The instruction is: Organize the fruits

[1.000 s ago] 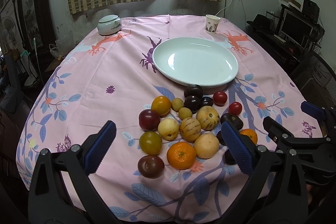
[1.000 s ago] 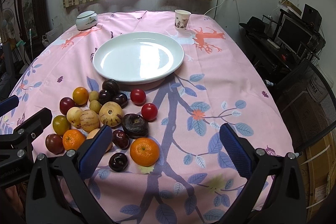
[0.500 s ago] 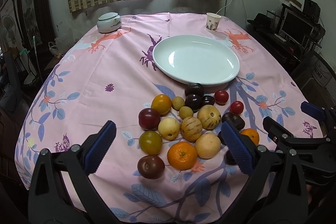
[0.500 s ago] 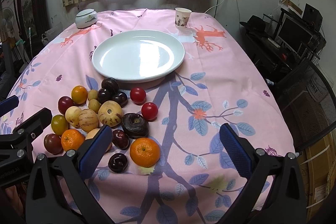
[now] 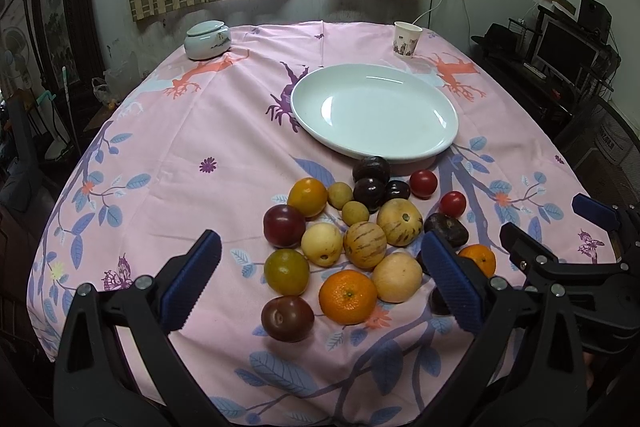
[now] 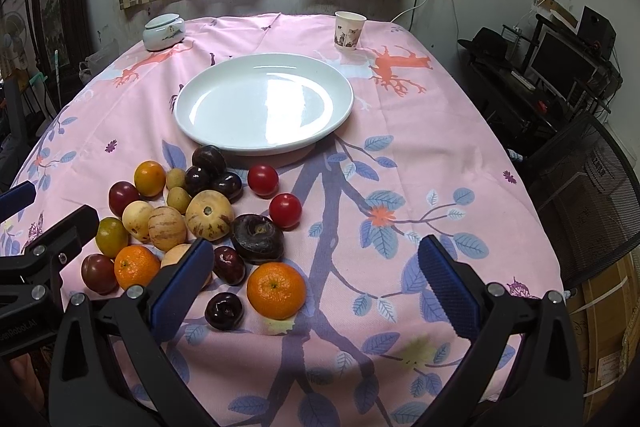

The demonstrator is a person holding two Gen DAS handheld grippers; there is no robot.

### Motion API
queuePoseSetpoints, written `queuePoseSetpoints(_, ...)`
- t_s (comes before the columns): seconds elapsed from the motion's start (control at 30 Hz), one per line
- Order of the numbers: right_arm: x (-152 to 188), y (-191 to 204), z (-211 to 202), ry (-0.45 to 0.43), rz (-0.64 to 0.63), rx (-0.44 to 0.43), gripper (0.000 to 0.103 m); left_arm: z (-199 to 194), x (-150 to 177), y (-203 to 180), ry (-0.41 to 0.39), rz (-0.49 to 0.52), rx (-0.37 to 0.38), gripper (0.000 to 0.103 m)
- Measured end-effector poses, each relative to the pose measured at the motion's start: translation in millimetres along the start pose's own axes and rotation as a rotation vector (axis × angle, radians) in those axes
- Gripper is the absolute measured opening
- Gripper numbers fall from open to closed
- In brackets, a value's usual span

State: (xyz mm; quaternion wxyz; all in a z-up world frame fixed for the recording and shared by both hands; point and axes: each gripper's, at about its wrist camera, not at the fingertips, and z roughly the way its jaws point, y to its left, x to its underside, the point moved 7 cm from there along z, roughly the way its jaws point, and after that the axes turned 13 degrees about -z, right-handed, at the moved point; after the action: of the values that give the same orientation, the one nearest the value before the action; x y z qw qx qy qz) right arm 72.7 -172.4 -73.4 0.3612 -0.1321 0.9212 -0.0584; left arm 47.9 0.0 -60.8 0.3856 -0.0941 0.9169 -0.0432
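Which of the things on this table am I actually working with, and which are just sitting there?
For the job:
pile of fruit
white plate, nothing on it
left gripper and right gripper, both open

Just lying about:
lidded jar
paper cup

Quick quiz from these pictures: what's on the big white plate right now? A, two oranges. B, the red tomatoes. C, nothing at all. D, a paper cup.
C: the white plate shows only a bare glossy surface, while the fruits all lie on the tablecloth in front of it.
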Motion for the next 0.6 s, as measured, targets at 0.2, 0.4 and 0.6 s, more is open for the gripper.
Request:
queuePoseSetpoints(0.2,-2.7,-0.4,-2.2,0.001,-0.001,0.000,0.102,3.6,2.3,-0.9,0.002,0.000,0.001,0.101)
queuePoseSetpoints(0.4,4.6,3.1,5.9,0.003,0.009,-0.049,0.102,8.2,3.7,6.6,0.000,0.013,-0.015,0.101)
queuePoseSetpoints(0.6,18.4,-13.8,1.1,-0.024,0.018,-0.093,0.102,10.0,12.6,35.3,0.018,-0.021,-0.057,0.101)
